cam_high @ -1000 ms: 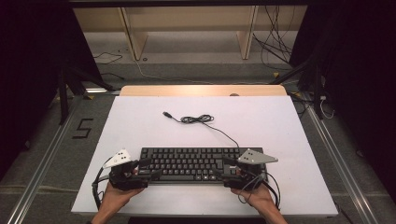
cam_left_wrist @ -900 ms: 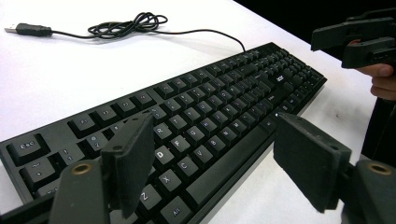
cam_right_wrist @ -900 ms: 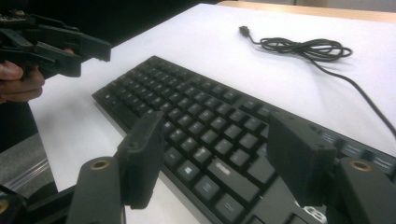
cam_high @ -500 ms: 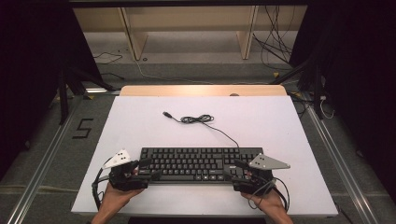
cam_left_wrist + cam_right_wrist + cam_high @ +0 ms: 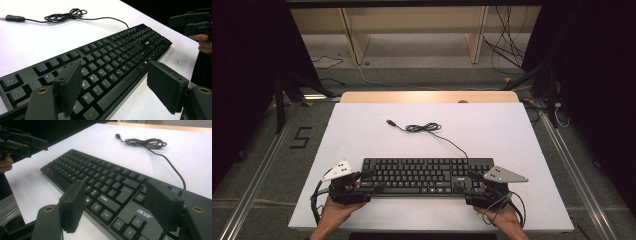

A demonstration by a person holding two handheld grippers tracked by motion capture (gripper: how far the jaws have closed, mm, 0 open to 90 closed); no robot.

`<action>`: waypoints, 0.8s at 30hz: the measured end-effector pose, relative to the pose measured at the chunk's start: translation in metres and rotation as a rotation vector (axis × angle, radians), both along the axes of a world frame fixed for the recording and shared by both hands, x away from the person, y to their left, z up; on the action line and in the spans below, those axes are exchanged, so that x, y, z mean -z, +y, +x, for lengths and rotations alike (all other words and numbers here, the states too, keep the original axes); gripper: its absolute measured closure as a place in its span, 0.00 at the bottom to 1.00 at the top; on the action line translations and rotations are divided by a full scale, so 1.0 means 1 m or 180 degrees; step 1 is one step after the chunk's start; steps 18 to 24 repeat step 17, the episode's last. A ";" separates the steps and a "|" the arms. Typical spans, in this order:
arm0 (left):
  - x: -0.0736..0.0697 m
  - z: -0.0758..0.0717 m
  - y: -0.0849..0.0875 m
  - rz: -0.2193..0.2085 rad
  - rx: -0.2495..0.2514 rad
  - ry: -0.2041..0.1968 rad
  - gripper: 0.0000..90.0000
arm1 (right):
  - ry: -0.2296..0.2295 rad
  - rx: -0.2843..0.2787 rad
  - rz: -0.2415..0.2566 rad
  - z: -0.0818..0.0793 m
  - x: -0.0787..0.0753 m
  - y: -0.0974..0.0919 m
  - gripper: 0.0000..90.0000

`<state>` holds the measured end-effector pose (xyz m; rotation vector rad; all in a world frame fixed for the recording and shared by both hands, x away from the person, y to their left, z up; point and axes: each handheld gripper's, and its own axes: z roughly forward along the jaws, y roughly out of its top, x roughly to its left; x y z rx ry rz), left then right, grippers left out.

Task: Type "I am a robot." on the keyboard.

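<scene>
Keyboard: its left end is cut off by the left gripper view's edge, its right end by the right gripper view's; high-view key legends too small to read.

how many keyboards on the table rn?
1: black keyboard at the near edge of the white table, between the left gripper and right gripper; cable trails behind it.

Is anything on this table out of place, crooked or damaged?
Nothing stands out. The keyboard lies flat and square to the table's front edge, keys intact. Its cable lies loosely bunched behind it, the plug unconnected.
</scene>
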<state>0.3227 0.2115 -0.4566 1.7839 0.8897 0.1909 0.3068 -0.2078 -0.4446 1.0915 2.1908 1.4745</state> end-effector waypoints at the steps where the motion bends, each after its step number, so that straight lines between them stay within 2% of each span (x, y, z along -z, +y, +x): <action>1: 0.000 0.000 0.000 -0.0003 -0.0002 0.0004 0.31 | -0.0004 0.0002 -0.0002 0.000 0.000 0.000 0.38; 24: 0.000 0.000 0.000 -0.0002 -0.0005 -0.0005 0.31 | 0.0005 0.0005 -0.0033 0.000 0.001 0.002 0.37</action>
